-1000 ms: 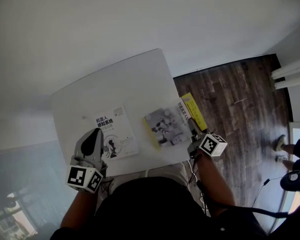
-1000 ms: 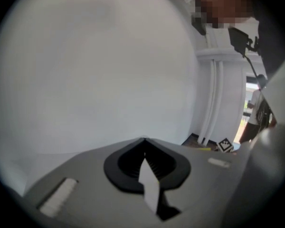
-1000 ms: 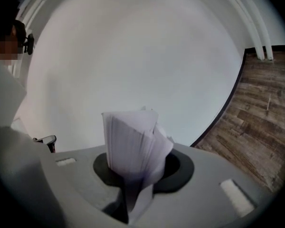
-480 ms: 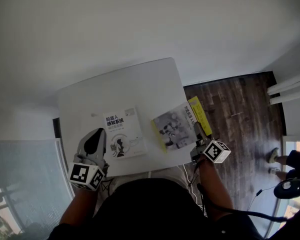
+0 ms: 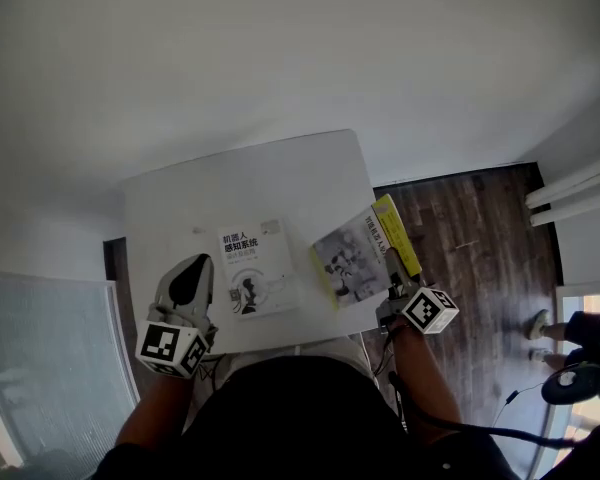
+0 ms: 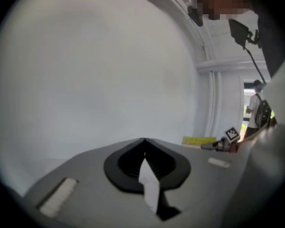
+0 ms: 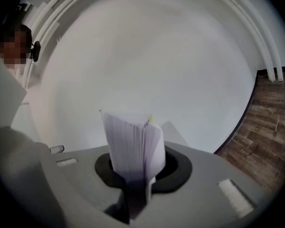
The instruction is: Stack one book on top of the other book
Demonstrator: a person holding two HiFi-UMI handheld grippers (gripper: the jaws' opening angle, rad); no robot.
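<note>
1. Right gripper (image 5: 389,268) clamped the grey book (image 5: 352,260) by its edge, tilted at the table's (image 5: 240,183) right side.
2. Left gripper (image 5: 187,276) sat closed, seemingly empty.
3. Best: carry it over the white book (image 5: 253,268), square corners, lower flat.

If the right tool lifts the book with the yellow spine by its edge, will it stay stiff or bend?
Likely it bends a little: the book with the yellow spine looks like a paperback, and its pages fan inside the right tool. Held at one edge, it may sag.
</note>
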